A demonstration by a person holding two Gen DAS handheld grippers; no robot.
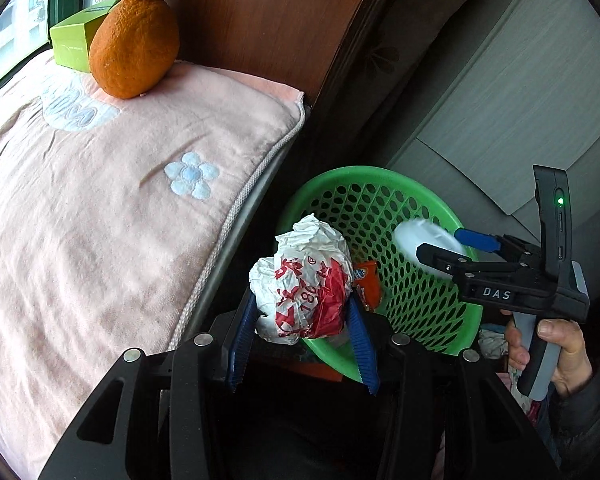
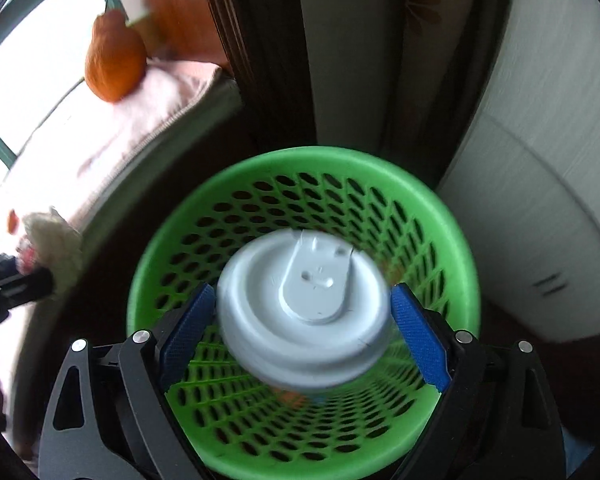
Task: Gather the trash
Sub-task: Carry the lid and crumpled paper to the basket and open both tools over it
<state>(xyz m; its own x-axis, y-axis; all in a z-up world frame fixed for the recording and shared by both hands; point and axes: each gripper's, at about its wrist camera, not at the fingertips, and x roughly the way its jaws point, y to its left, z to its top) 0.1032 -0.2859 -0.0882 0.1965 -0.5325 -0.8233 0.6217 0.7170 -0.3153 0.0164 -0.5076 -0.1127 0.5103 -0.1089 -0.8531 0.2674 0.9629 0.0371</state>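
Note:
My left gripper (image 1: 304, 312) is shut on a crumpled white and red paper wrapper (image 1: 304, 280), held beside the bed edge at the rim of a green mesh basket (image 1: 452, 216). My right gripper (image 2: 302, 312) holds a round white plastic lid (image 2: 304, 308) between its blue fingers (image 2: 416, 332) over the basket's (image 2: 260, 168) mouth. The lid looks blurred, and small gaps show beside the pads, so I cannot tell if they grip it. In the left wrist view the right gripper (image 1: 444, 246) shows with the lid (image 1: 420, 240) above the basket. An orange packet (image 1: 368, 280) lies inside the basket.
A large bumpy orange fruit (image 1: 134, 38) and a green box (image 1: 74, 40) sit at the far end of the bed's pink blanket (image 1: 100, 208). A wooden headboard (image 1: 276, 20) rises behind. A grey-white cabinet (image 2: 548, 160) stands right of the basket. The left gripper with the wrapper (image 2: 56, 248) shows at left.

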